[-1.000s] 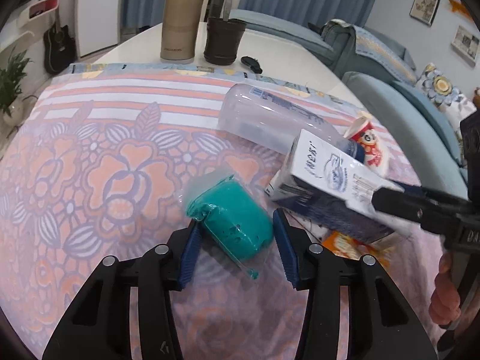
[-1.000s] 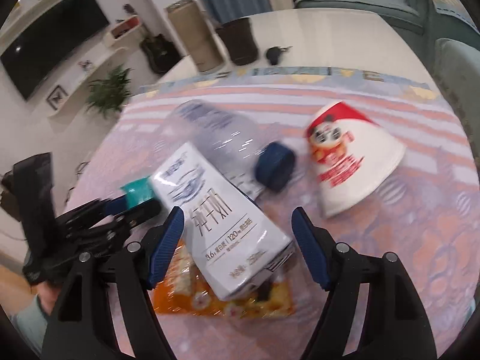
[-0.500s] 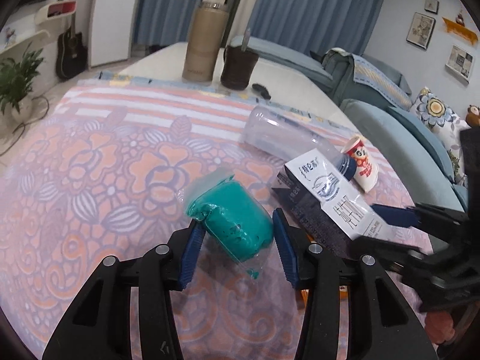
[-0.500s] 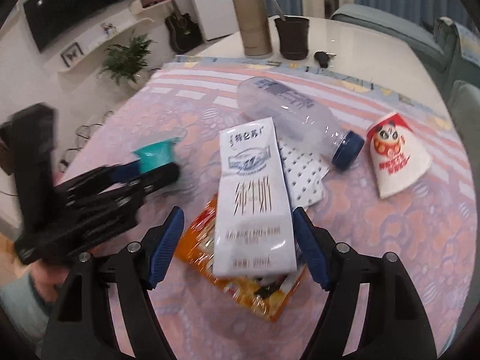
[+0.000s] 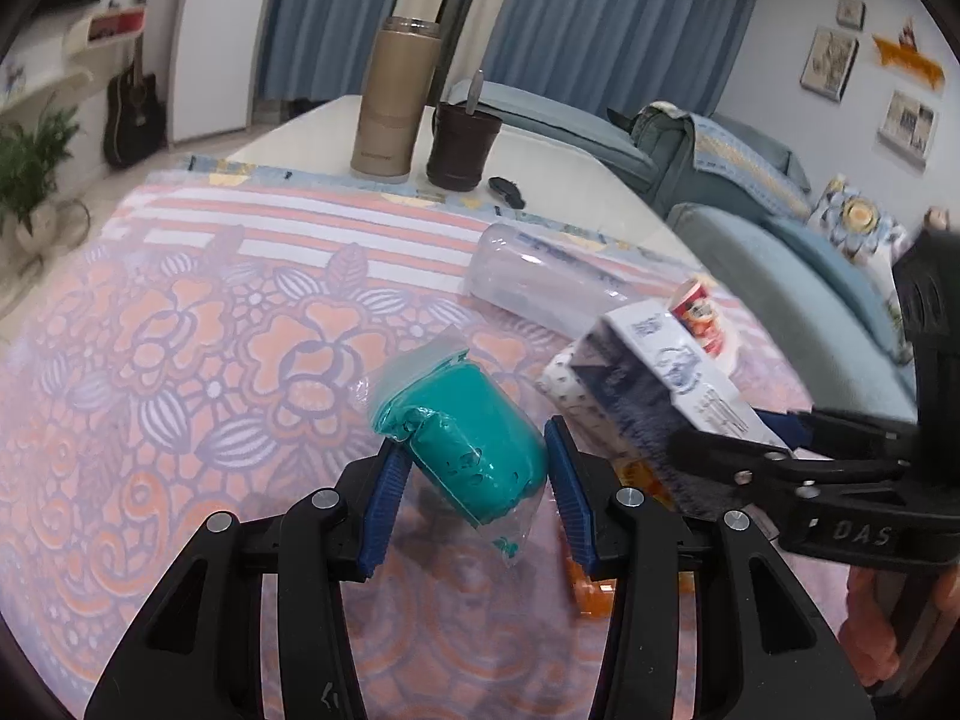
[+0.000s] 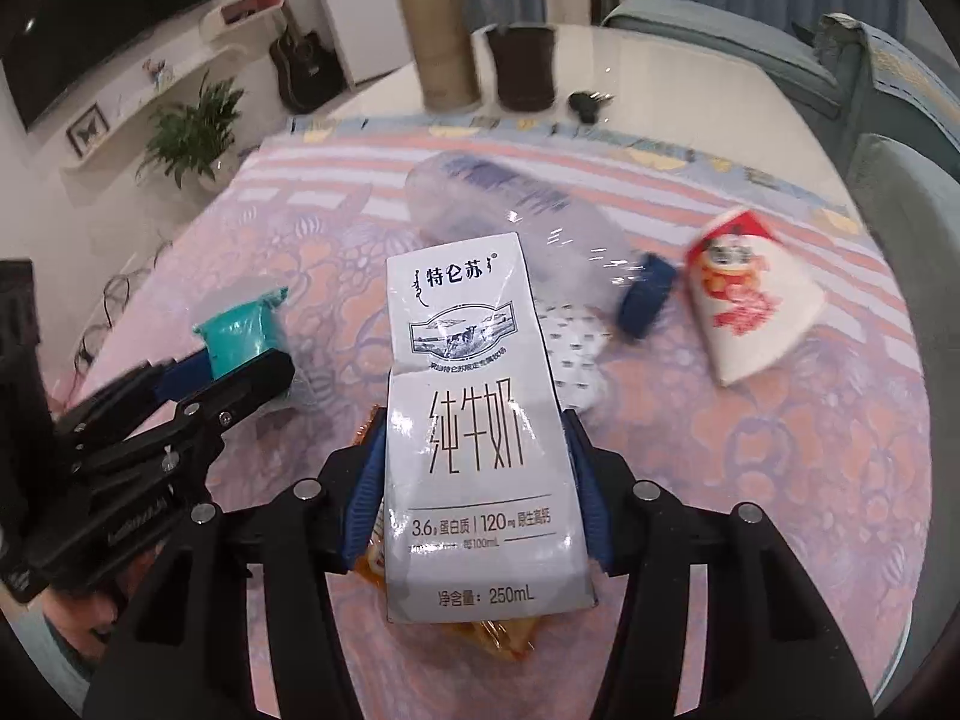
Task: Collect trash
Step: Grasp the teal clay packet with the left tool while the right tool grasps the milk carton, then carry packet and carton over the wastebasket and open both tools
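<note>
Gripping a teal lump sealed in a clear plastic bag (image 5: pixel 474 450), the left gripper (image 5: pixel 474 480) has its blue-padded fingers (image 5: pixel 384 492) clamped on the bag's two sides, near the middle of the tabletop (image 5: pixel 180 360), which is spread with a pink and orange floral cloth. The bag's loose clear tail hangs below the pads. Just beside it, the right gripper (image 6: pixel 474 480) has just been closing its fingers (image 6: pixel 585 498), and they now press on both long sides of a white rectangular milk carton with dark printed characters (image 6: pixel 474 420). The carton's front end tilts up off the cloth. Under its near end lies a crinkled orange foil snack wrapper (image 6: pixel 498 636), and a white paper napkin with small dark dots (image 6: pixel 570 354) lies just beyond it.

Farther toward the far edge, a clear plastic bottle with a dark blue cap (image 6: pixel 498 204) lies on its side. A white paper cone cup with a red cartoon print (image 6: pixel 750 306) lies flat toward the right edge, near the cap. On the bare white strip past the cloth stand a tall tan metal flask (image 5: pixel 393 102) and a dark brown cup (image 5: pixel 462 144), with a small black key fob (image 5: pixel 507 192) next to them.
</note>
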{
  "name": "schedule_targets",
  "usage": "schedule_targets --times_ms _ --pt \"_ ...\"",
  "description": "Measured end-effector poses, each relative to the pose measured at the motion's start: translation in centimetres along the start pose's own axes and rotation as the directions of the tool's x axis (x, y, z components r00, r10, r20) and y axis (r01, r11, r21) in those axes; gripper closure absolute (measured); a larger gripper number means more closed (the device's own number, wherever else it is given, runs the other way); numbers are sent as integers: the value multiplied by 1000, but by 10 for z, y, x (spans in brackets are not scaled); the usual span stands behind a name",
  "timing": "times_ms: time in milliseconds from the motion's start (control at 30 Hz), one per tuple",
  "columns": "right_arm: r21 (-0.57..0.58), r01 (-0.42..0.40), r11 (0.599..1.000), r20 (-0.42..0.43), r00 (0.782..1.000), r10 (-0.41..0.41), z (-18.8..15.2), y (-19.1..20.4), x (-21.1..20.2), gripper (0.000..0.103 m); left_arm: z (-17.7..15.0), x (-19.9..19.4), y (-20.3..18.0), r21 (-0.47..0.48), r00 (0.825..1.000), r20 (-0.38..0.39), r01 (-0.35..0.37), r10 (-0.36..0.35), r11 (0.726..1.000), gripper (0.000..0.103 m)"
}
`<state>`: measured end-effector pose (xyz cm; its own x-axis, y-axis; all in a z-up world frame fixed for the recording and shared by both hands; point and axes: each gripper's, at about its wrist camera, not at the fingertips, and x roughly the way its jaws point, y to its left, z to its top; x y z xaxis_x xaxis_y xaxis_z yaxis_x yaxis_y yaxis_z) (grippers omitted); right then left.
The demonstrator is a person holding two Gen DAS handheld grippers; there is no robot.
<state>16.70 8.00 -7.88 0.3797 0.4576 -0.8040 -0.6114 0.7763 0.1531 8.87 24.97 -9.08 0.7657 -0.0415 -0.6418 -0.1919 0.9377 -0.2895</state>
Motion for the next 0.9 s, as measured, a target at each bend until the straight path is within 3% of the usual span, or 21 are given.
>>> schedule_targets --times_ms 233,467,667,900 --pt "94 23 995 145 989 -37 -10 -37 -76 52 22 -35 -35 40 992 81 90 -93 995 59" --pt "206 88 975 277 950 -144 -34 -79 -158 52 42 -68 -106 150 961 149 213 -235 966 59" --pt "362 163 918 304 910 -281 -79 -135 -209 52 43 -74 -181 243 924 133 319 -357 916 59" --pt "552 215 805 270 868 -417 -144 -200 -240 52 25 -56 -260 315 887 46 423 -459 849 59"
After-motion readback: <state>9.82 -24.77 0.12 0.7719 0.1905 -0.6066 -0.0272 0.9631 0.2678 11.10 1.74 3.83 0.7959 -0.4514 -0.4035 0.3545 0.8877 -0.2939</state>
